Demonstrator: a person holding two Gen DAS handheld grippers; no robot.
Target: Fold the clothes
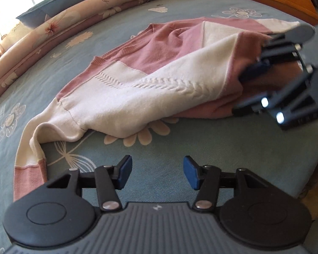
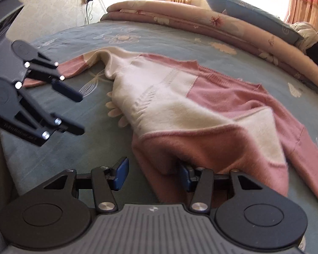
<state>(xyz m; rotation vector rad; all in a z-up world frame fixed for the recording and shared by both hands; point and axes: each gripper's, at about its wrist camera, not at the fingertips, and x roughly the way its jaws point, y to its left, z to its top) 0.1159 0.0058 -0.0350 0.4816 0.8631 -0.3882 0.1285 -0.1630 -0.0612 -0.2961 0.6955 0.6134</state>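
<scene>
Folding is partway done: the sweater [image 1: 159, 84] lies doubled over on the bed [image 1: 180, 148], the left gripper [image 1: 156, 172] hangs released over bare sheet, the right gripper [image 2: 152, 174] stands released with the pink hem loose between its pads, and the spread sleeve [image 1: 29, 158] probably needs tucking in next.

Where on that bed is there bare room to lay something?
Bare blue bedspread lies between the left claw and the sweater, and between sweater and rolled quilt. It is crowded at the right claw.

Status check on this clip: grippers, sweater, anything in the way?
Left gripper open, empty, over bedspread. Right gripper open, sweater hem bunched against one finger, not pinched. Sweater half folded, one sleeve trailing. Nothing in the way.
</scene>
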